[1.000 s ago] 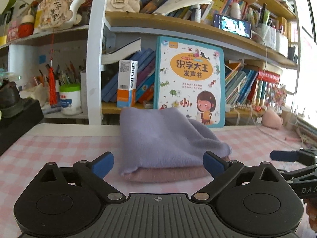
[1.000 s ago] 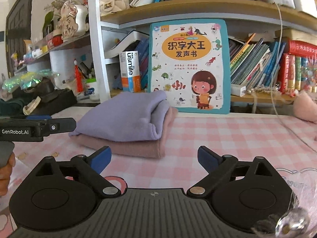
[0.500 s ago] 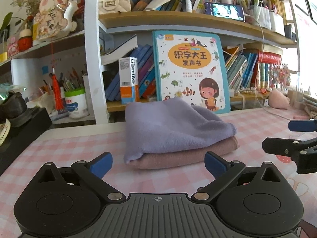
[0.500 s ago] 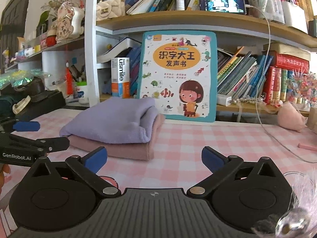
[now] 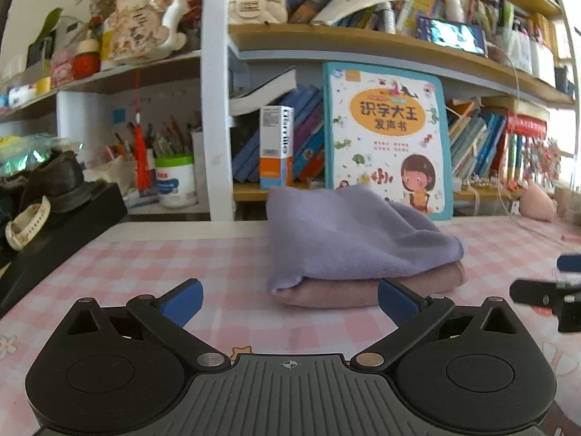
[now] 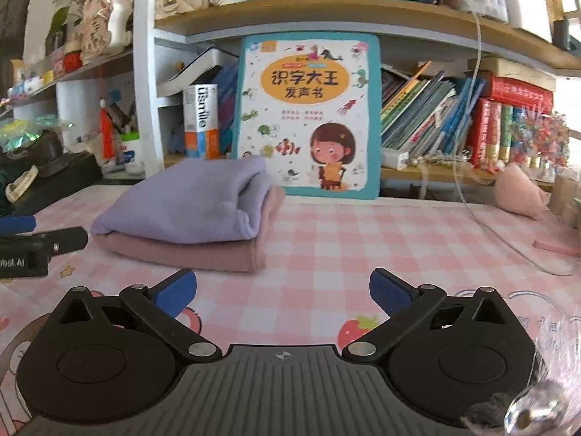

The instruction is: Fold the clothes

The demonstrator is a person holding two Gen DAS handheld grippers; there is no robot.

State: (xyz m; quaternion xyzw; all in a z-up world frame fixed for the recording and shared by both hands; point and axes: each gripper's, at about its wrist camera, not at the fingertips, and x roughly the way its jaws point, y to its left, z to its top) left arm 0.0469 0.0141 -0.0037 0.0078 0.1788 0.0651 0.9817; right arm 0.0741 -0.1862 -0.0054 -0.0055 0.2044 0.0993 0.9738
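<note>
Folded lilac fleece garment [image 5: 348,239] stacked on folded dusty-pink fleece garment [image 5: 363,287], resting mid-desk on pink-and-white checked desk [image 6: 363,239], in front of upright teal-edged children's book [image 6: 308,109]; left tool [image 5: 290,296] and right tool [image 6: 283,287] both spread wide, released, gripping nothing, short of the pile

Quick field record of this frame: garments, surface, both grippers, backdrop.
garments: lilac folded cloth stacked on pink folded cloth
surface: pink checked tablecloth
left gripper: open, nothing between its fingers, short of the stack
right gripper: open, nothing between its fingers, short of the stack
backdrop: children's book upright behind stack
</note>
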